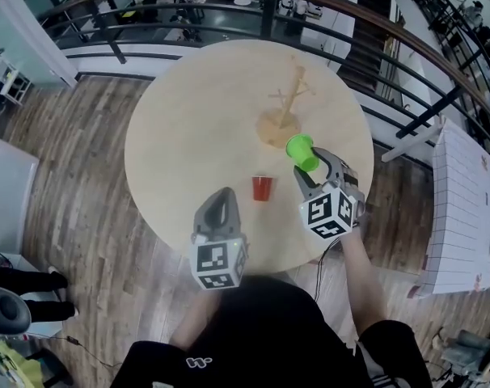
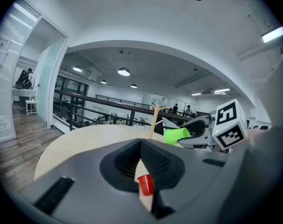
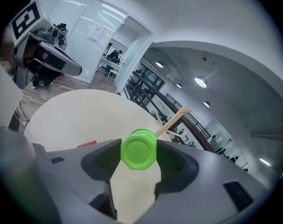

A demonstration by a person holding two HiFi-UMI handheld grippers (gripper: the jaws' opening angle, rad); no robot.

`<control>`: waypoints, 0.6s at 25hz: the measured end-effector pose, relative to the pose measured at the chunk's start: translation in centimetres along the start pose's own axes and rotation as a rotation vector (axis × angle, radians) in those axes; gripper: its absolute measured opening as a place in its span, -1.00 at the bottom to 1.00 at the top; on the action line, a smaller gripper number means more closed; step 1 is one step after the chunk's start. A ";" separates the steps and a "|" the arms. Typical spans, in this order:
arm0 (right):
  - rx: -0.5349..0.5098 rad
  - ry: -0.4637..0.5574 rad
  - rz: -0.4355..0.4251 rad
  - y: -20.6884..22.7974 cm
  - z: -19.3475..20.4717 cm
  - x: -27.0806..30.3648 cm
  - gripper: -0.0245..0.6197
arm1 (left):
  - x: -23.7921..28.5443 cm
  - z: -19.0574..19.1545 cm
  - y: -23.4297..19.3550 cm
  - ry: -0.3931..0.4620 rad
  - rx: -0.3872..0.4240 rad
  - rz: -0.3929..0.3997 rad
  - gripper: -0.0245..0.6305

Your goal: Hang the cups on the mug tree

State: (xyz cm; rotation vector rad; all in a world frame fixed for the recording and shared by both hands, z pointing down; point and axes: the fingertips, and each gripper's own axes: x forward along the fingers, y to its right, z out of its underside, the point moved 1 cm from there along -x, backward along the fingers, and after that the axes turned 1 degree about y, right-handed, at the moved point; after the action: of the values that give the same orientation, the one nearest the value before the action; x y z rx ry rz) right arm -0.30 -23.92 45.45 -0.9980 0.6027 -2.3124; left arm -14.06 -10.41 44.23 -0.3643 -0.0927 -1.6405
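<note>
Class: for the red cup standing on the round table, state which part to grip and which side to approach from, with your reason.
Probably best to grip the red cup across its side wall, just below the rim, coming in level from the person's side. It stands upright, narrows toward its base, shows no handle, and nothing crowds it on the table.

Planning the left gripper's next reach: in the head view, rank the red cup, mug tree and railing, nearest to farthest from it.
1. The red cup, on the table just right of the left gripper.
2. The mug tree, farther across the table.
3. The railing, beyond the table.
</note>
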 end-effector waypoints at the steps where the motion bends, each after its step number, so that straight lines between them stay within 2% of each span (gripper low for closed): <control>1: -0.013 -0.005 -0.006 0.0 0.3 0.5 -0.18 | 0.0 0.0 -0.1 0.001 0.000 -0.003 -0.89; 15: -0.221 -0.075 -0.080 1.8 2.5 7.8 -0.18 | -0.3 0.3 -1.8 -0.012 0.001 -0.050 -0.89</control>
State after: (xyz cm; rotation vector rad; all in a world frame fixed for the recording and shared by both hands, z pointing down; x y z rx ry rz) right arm -2.30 -30.72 49.97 -1.2254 0.8136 -2.3017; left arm -15.73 -9.81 44.70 -0.3740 -0.1125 -1.6877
